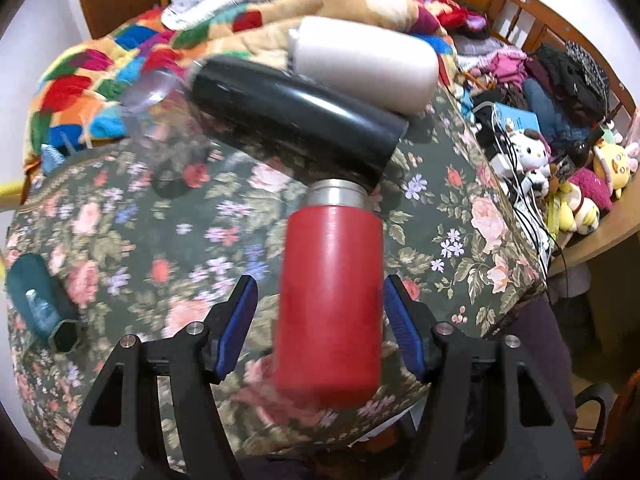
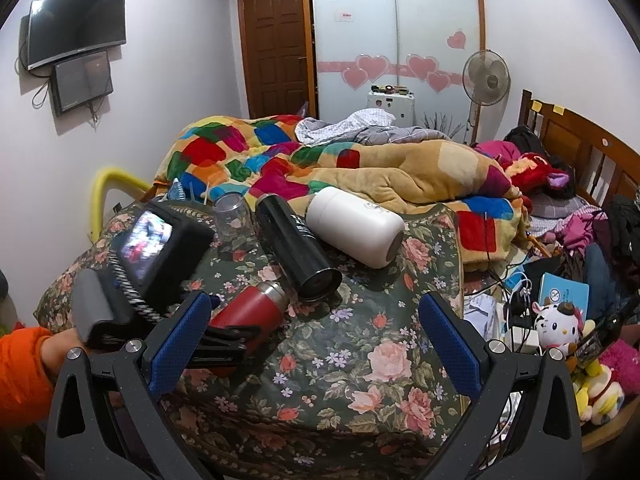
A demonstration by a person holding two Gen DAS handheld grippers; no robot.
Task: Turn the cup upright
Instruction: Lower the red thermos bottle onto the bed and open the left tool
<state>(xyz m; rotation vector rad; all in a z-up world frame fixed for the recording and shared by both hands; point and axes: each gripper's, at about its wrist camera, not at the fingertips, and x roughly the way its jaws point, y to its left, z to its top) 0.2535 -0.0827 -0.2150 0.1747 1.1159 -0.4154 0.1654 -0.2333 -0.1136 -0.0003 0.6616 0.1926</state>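
Observation:
A red cup (image 1: 330, 304) with a steel neck lies on its side on the floral cloth (image 1: 132, 232), its neck pointing away toward a black flask (image 1: 296, 120). My left gripper (image 1: 320, 324) is open, its blue pads (image 1: 240, 320) on either side of the red cup with small gaps. In the right wrist view the red cup (image 2: 248, 312) lies at lower left with the left gripper's black fingers (image 2: 224, 340) around it. My right gripper (image 2: 316, 344) is open and empty over the cloth, to the right of the cup.
A black flask (image 2: 298, 248) and a white flask (image 2: 356, 226) lie on their sides behind the red cup. A clear glass (image 2: 232, 220) stands at the back left. A teal object (image 1: 38, 296) lies at the cloth's left. A patchwork blanket (image 2: 320, 164) and plush toys (image 2: 560, 328) surround.

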